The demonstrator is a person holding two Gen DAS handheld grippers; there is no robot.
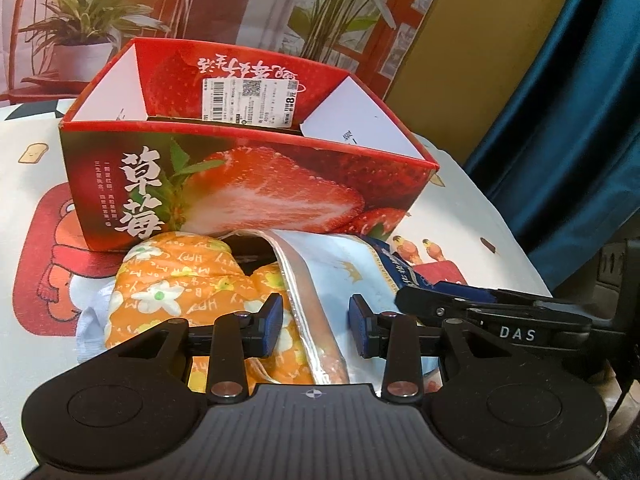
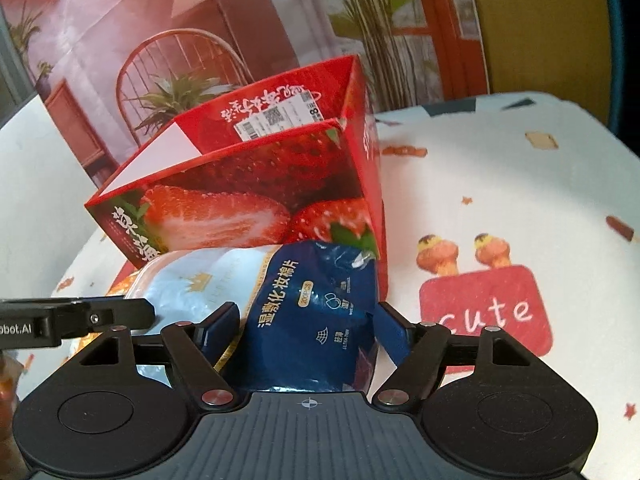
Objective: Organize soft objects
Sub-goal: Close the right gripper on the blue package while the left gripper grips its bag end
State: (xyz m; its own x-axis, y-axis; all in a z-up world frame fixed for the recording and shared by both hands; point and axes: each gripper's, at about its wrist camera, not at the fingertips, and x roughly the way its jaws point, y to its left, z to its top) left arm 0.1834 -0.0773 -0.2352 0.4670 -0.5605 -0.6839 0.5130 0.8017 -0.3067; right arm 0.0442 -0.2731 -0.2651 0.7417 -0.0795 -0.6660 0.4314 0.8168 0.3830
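A red strawberry box (image 1: pixel 248 184) stands open on the table; it also shows in the right wrist view (image 2: pixel 256 196). In front of it lies a pile of soft packs: an orange floral pack (image 1: pixel 176 292), a pale blue pack with a silver edge (image 1: pixel 344 276) and a dark blue cotton-pad pack (image 2: pixel 316 316). My left gripper (image 1: pixel 316 328) is open, its pads either side of the silver edge of the pale blue pack. My right gripper (image 2: pixel 306 332) is shut on the dark blue cotton-pad pack, just in front of the box.
The table has a white cartoon-print cloth (image 2: pixel 500 200). A printed backdrop (image 1: pixel 280 8) stands behind the box. A blue curtain (image 1: pixel 568 112) hangs at the right. My right gripper's body (image 1: pixel 500 320) sits close beside the left one.
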